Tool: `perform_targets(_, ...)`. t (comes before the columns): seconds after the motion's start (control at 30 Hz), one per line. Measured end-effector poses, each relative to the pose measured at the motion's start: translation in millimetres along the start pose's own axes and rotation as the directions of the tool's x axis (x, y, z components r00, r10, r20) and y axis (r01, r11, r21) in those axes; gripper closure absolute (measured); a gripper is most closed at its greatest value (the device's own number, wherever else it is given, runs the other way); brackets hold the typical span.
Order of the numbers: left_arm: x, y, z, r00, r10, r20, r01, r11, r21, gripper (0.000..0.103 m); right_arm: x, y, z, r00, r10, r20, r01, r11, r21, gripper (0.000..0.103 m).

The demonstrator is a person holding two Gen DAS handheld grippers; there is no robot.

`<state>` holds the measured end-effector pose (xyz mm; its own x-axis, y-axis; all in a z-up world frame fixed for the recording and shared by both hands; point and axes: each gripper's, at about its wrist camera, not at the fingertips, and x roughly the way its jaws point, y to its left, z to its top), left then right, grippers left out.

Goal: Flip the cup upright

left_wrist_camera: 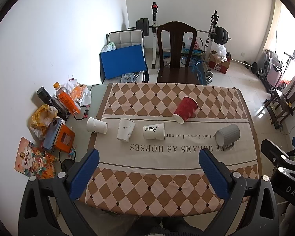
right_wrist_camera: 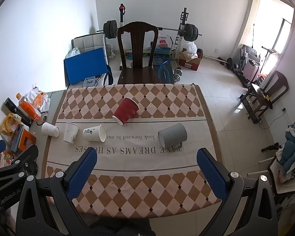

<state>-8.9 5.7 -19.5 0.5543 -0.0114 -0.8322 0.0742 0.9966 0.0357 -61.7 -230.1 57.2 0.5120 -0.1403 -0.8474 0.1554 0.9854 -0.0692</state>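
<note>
Five cups seen on table; red cup and grey mug tipped over. Left gripper and right gripper held above near edge, jaws wide apart, nothing gripped.

Five cups on the desk, placed relative to the red ribbed paper cup, which lies tipped, base toward the viewer. Grey ribbed mug on its side, nearer and right. White calligraphy cup on its side nearer-left; plain white cup inverted beyond it; leftmost white cup on its side.
</note>
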Motion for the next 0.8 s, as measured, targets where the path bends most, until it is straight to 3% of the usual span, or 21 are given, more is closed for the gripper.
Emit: perform_targets(0.8,2.7,-0.3,-1.4,1.0,-0.006,-0.006,0.006,1.0,0.0,0.0,0.3,0.4,1.6,1.0,-0.003,-0.005,0.003,1.0,-0.002,0.001)
